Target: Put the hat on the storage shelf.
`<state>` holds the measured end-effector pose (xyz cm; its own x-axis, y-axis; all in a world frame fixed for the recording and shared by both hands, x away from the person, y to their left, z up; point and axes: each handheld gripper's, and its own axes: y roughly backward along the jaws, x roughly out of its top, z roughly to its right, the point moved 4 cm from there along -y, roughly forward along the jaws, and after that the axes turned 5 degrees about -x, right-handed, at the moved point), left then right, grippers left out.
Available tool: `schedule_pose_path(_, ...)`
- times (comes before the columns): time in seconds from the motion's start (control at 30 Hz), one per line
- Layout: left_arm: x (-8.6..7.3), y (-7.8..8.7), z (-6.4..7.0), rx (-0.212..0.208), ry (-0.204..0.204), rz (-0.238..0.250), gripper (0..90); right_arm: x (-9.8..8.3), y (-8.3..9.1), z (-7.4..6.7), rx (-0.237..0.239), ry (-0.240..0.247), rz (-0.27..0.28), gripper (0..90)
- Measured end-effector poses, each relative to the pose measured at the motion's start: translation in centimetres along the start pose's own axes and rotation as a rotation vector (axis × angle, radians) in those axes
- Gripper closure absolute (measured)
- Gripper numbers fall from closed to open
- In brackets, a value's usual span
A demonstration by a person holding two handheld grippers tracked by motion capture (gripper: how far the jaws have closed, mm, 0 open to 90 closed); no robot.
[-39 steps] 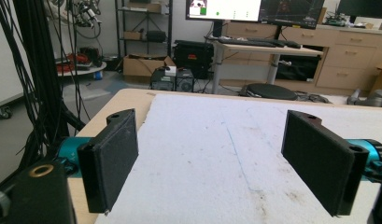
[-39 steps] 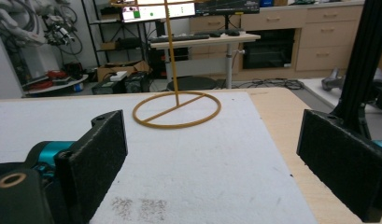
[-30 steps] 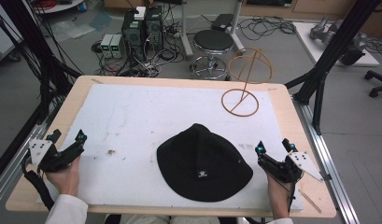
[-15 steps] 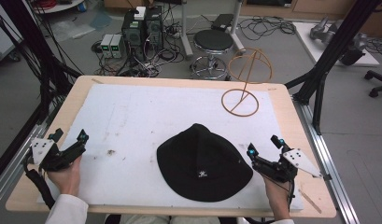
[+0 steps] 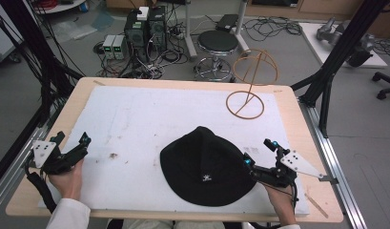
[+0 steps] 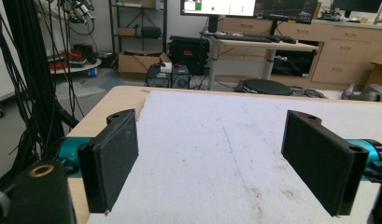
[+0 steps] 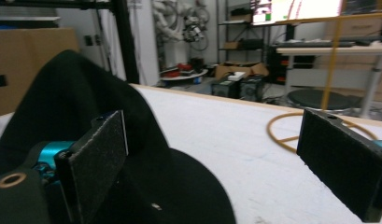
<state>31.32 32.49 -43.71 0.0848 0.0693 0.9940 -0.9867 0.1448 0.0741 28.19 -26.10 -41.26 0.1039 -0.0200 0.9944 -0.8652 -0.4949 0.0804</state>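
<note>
Hat first: a black hat (image 5: pixel 205 168) with a small white emblem lies crown-up on the white mat (image 5: pixel 149 119) that covers the wooden worktop (image 5: pixel 297 109), close to the worktop's near edge and somewhat right of its middle. No container stands on the worktop; the nearest to one is an orange wire hat stand (image 5: pixel 250 83) — a ring base with an upright hoop — set by the far right corner, well apart from the hat and bare.

Right gripper (image 5: pixel 259 153) sits at the hat's right brim, near the worktop's near right corner. Its jaws stand wide apart and hold nothing. In the right gripper view one jaw lies over the brim of the hat (image 7: pixel 86 140), though whether it touches the cloth I cannot tell, while the other is out over bare mat with the stand's ring (image 7: pixel 291 130) beyond it.

Left gripper (image 5: pixel 71 143) rests near the worktop's near left corner — jaws wide apart too, empty, over bare mat (image 6: pixel 212 154) and well apart from the hat.
</note>
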Motion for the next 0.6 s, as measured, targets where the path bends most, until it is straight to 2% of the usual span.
schedule_pose_path(0.03,0.0,0.0,0.0,0.001,0.000,-0.001,19.1,0.0,0.0,0.0,0.000,0.000,0.000,7.7)
schedule_pose_path(0.07,0.0,0.0,0.0,0.001,0.000,-0.002,19.2,-0.1,-0.1,-0.2,0.027,0.001,-0.018,7.7)
schedule_pose_path(0.13,0.0,0.0,0.0,0.001,-0.001,-0.003,19.3,-0.2,-0.2,-0.3,0.040,0.004,-0.022,7.7)
schedule_pose_path(0.2,0.0,0.0,0.0,-0.001,-0.002,-0.003,19.4,-0.5,-0.4,-0.7,0.079,0.020,-0.046,7.7)
schedule_pose_path(0.3,0.0,0.0,0.0,0.000,-0.002,-0.003,19.4,-0.6,-0.6,-0.9,0.092,0.026,-0.059,7.7)
schedule_pose_path(0.6,0.0,-0.1,0.1,-0.003,0.000,-0.003,19.5,-1.6,-1.5,-1.9,0.194,0.057,-0.160,7.8)
